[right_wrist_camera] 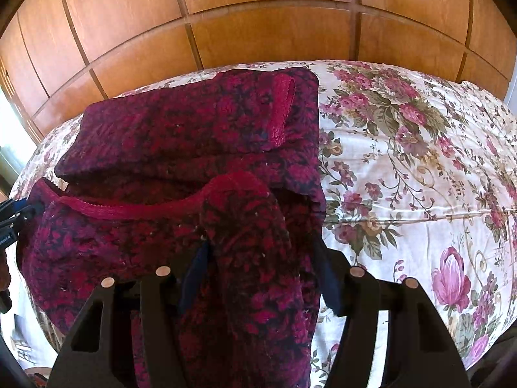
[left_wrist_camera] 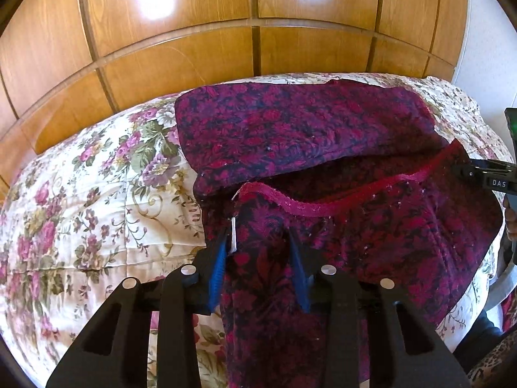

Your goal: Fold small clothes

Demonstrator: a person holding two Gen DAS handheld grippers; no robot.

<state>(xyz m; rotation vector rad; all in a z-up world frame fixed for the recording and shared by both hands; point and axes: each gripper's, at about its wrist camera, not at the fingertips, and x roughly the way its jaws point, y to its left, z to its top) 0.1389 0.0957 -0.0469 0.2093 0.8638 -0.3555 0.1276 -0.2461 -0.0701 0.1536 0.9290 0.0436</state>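
The garment [left_wrist_camera: 323, 148] is lying half folded on the bed [left_wrist_camera: 80, 194], its red-trimmed edge lifted. The left tool [left_wrist_camera: 258, 252] is gripping that edge by a white tag [left_wrist_camera: 233, 236], seen only in the left view. The right view alone is showing the right tool [right_wrist_camera: 258, 252] clamping a bunched corner, and a trimmed opening [right_wrist_camera: 281, 110] farther back

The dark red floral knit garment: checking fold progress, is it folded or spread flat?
Partly folded: the dark red floral knit garment lies doubled over at its far end on the floral bedspread.
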